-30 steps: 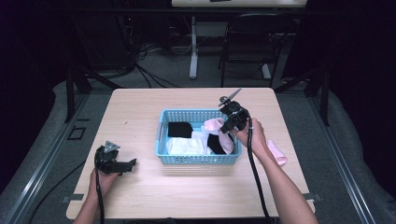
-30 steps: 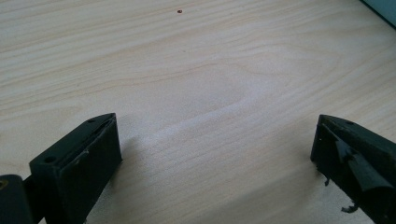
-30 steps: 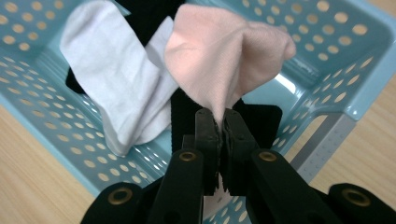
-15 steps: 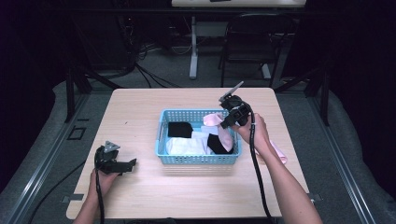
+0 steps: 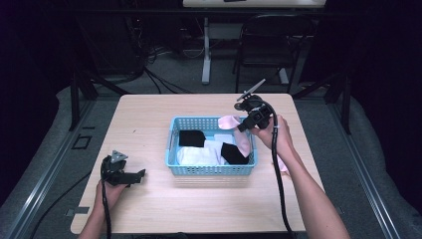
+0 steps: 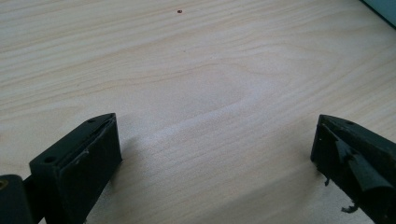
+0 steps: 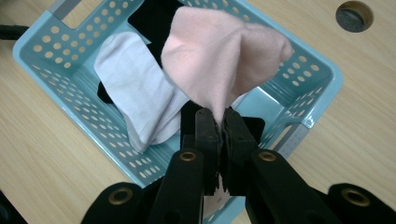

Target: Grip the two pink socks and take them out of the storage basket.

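Clearly the right gripper is clenched on a pink cloth, its two black jaws pressed together with a fold of the fabric pinched between them. Seen in the right gripper view, the cloth fans out ahead of the jaws: narrow at the pinch, widening into a broad, soft lobe farther out, so its long axis runs straight away from the jaw tips, and its free end points forward and a little to the right. A thin strip of the same pink also peeks out behind the jaws, close to the gripper body. The fabric is pale salmon pink, matte and fleecy, with gentle creases radiating from the pinch and one rounded corner folded over at its far right.

Beneath and beyond the jaws lies a light blue basket with perforated walls and a handle slot in its far rim. Inside it, left of the jaws, a white cloth lies crumpled, and black cloth shows farther ahead and just under the jaw tips. In the high view the pink cloth hangs over the basket's right end, draping downward from the right gripper toward the basket floor.

The left gripper rests low over the bare wooden table, well apart from the basket, its jaws spread wide and grasping nothing.
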Tool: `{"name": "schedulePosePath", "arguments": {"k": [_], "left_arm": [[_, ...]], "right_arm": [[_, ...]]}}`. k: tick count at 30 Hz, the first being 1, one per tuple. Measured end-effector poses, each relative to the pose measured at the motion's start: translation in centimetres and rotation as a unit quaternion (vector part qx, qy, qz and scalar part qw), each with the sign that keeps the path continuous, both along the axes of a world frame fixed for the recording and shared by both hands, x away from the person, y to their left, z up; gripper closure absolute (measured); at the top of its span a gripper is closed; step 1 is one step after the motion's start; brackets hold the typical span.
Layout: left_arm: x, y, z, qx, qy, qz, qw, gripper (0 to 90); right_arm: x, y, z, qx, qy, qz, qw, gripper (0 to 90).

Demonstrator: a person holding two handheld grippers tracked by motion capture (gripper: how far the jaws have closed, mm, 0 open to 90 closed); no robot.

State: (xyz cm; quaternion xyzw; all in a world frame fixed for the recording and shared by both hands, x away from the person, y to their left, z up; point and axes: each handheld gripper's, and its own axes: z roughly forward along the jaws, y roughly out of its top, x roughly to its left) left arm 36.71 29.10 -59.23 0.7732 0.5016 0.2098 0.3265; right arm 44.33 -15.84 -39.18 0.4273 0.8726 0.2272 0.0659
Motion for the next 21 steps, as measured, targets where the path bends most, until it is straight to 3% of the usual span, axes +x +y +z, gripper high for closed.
{"name": "schedulePosePath", "arguments": {"k": [21], "left_arm": [[0.0, 0.0, 0.0, -0.002, -0.001, 0.001, 1.0000, 1.4]], "right_arm": [[-1.3, -3.0, 3.1, 0.001, -0.009, -0.011, 0.9999, 87.1]]}}
